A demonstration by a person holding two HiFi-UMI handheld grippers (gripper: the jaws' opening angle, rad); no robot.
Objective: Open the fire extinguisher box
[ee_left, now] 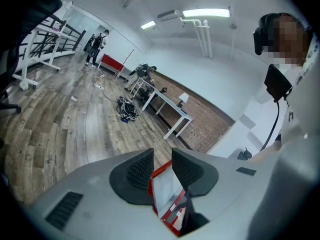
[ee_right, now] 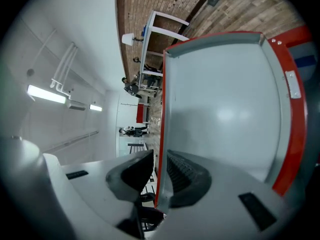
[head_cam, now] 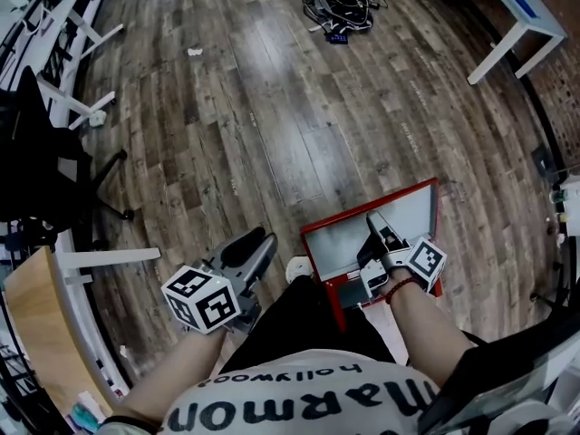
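wood floor [head_cam: 299,107] spreads out beyond the fire extinguisher box [head_cam: 336,311], which sits close in front of the person. a black chair [head_cam: 41,157] is far to the box's left, and a white table [head_cam: 518,21] is well beyond the box to the right. the box's red-framed door [head_cam: 349,241] is swung open. the right gripper [head_cam: 376,225] straddles the door's edge, its jaws a little apart and one pad clear of the red rim, not clamped. the left gripper [head_cam: 256,246] hovers just left of the box, its jaws a narrow gap apart with nothing between them. a cable tangle [head_cam: 337,3] lies far beyond the box.
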